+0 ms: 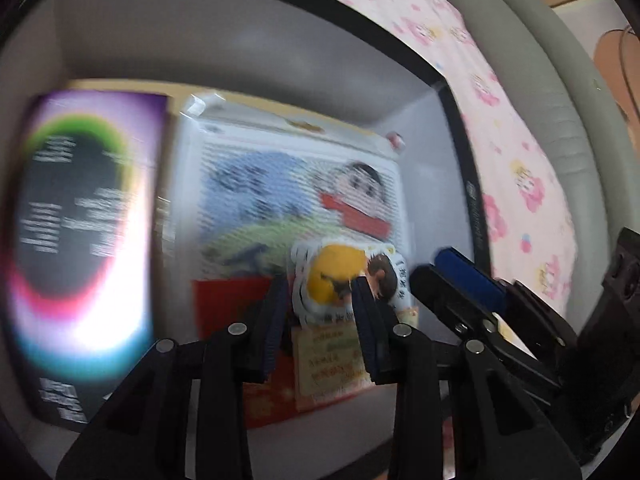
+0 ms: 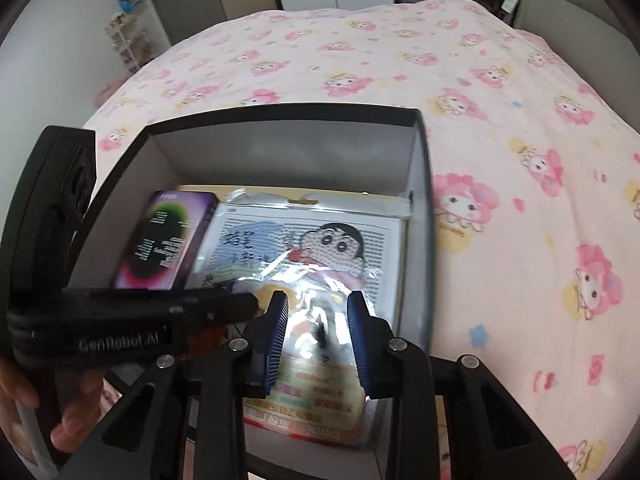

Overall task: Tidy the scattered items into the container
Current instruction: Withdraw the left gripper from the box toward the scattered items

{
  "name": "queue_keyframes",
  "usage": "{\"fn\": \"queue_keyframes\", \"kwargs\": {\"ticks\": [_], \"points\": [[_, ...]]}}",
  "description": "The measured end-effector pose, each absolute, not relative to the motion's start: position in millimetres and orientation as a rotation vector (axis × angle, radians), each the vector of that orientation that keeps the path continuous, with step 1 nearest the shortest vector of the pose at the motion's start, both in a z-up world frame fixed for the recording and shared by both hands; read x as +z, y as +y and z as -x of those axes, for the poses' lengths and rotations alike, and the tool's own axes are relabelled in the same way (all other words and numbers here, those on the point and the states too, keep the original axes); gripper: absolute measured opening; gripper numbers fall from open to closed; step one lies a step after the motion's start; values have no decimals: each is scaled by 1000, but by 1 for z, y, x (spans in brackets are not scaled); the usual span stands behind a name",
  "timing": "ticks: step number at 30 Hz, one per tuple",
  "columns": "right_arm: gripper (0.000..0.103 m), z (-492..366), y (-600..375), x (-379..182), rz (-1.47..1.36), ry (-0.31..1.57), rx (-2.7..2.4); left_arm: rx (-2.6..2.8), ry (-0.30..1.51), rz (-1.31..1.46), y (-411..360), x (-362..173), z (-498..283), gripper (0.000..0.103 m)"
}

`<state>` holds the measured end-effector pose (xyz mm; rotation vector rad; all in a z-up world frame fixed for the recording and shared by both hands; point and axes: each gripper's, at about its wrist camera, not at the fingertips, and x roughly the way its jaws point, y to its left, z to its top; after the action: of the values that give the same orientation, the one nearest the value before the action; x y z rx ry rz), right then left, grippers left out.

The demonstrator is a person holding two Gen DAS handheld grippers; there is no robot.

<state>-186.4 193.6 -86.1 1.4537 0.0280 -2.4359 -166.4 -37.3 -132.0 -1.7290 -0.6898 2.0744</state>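
Note:
A black box with a grey inside stands on the bed; it also fills the left wrist view. In it lie a purple carton, a bagged cartoon-boy picture kit and a red and yellow packet in shiny plastic. My left gripper is low inside the box, its fingers apart on either side of the packet's round yellow top. My right gripper is open above the packet, beside the left gripper's body.
A pink cartoon-print blanket covers the bed around the box. A grey padded headboard runs along the right in the left wrist view. Cabinets and a small shelf stand beyond the bed.

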Motion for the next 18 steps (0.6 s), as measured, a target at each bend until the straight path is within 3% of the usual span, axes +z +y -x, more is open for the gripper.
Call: {"fn": "queue_keyframes", "kwargs": {"ticks": [11,18], "points": [[27,184,196,-83,-1446,35,-2489,2144,-622,1750,-51,-123,146,32],[33,169,196,-77,-1418,21,-2516,2229,-554,1658,-55,-95,120,34]]}}
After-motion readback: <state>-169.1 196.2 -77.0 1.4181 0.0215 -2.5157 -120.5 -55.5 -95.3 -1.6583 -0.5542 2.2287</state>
